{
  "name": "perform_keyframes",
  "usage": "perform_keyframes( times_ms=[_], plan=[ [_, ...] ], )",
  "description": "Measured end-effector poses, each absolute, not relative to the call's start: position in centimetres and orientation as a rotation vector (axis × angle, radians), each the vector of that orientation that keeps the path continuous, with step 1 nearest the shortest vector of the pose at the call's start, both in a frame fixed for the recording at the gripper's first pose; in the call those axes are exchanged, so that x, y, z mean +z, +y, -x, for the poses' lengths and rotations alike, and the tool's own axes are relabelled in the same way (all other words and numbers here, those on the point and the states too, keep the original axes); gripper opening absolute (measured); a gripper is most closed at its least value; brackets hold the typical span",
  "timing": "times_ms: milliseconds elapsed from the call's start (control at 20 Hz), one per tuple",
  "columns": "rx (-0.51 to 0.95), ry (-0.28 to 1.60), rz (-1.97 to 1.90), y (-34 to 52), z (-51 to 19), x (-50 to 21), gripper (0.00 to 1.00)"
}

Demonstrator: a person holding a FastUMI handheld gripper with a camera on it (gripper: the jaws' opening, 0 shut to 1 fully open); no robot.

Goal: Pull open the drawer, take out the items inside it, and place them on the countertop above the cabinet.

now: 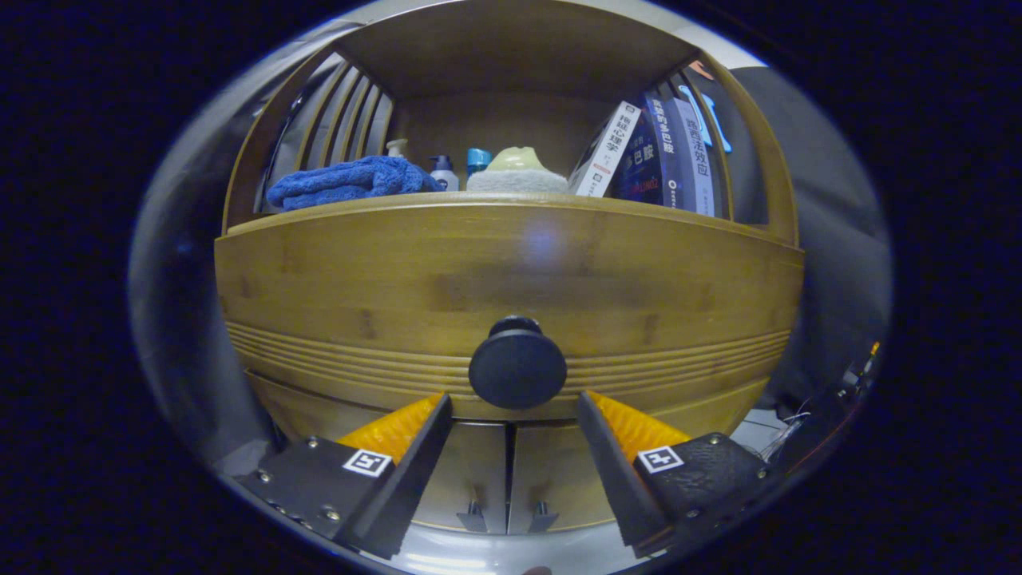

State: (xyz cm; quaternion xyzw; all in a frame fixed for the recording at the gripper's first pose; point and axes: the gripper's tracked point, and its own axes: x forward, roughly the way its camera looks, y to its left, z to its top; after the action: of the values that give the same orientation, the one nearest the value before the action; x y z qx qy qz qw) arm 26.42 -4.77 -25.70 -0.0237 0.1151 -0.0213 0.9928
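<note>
Drawer [511,271]: wooden front, closed flush with the cabinet, straight ahead of me under the open shelf.
Knob [517,371]: dark and round, low on the drawer front, just ahead of my fingertips and centred over the gap between them.
Gripper [515,409]: my jaws are spread wide and grip nothing; neither finger touches the knob.
Shelf [511,204]: folded blue towel [347,182] left, small bottles [444,172] behind, pale sponge [517,172] centre, leaning books [655,152] right.
Lower doors [511,475]: closed, between my fingers.
</note>
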Motion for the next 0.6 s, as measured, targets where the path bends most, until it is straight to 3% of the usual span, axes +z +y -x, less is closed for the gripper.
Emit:
perform_keyframes(
  times_ms=[350,600],
  plan=[
    [-0.026,0.304,0.046,-3.0,-21.7,-28.0,0.98],
    [0.001,0.337,0.0,-1.0,-15.4,-25.9,0.98]
  ],
)
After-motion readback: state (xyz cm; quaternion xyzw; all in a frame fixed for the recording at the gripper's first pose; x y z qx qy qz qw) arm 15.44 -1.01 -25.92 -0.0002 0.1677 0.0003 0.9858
